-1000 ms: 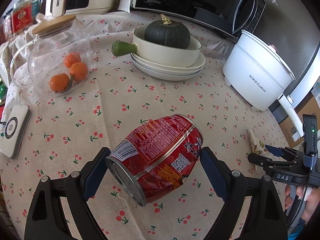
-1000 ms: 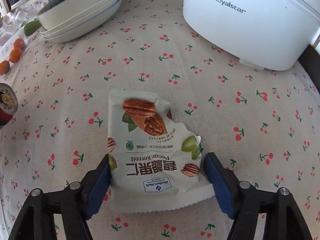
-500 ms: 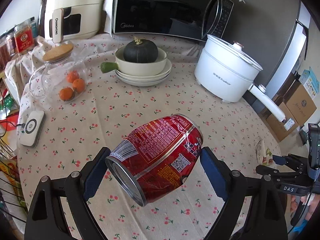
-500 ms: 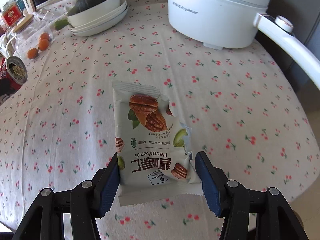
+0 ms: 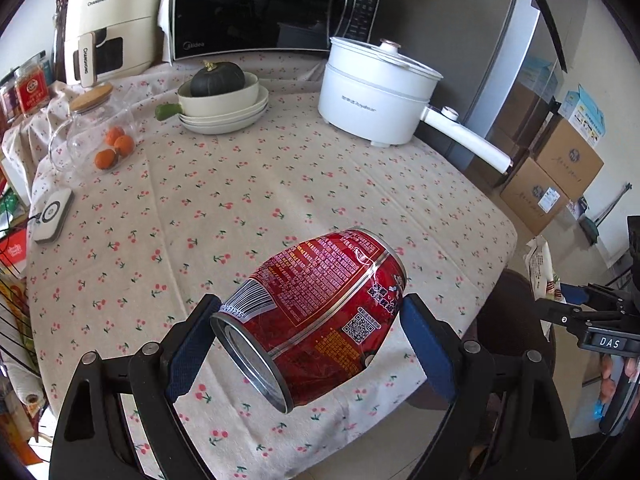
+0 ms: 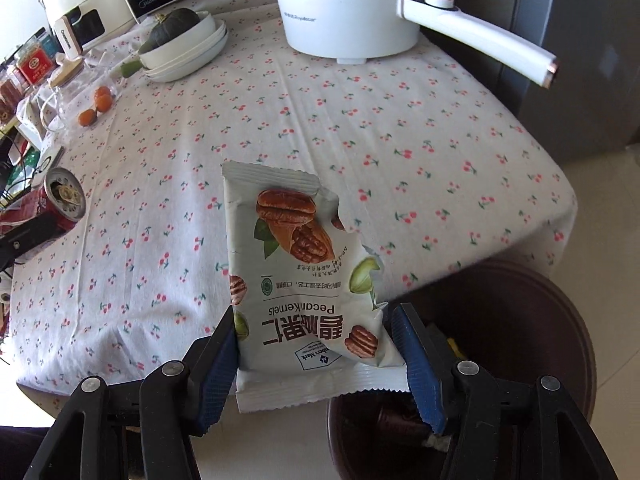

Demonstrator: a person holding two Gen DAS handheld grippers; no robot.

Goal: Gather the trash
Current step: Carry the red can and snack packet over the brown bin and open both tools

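Note:
A red drink can (image 5: 316, 276) lies sideways between the blue pads of my left gripper (image 5: 308, 312), which is shut on it and holds it above the front part of the cherry-print tablecloth (image 5: 248, 184). My right gripper (image 6: 315, 316) is shut on the bottom of a torn white pecan packet (image 6: 288, 240), held at the table's front corner. Right below it is a dark brown bin (image 6: 520, 320). The can (image 6: 60, 196) also shows at the left of the right wrist view. The packet (image 5: 540, 264) shows at the right edge of the left wrist view.
At the back of the table stand a white electric pot (image 5: 376, 92) with a long handle (image 6: 480, 36), stacked bowls holding a dark squash (image 5: 218, 78), and a glass jar with oranges (image 5: 96, 136). Cardboard boxes (image 5: 560, 168) sit on the floor to the right.
Both grippers have drawn back and up from the table with the can and the packet in them. The table edge and the brown bin have come into view.

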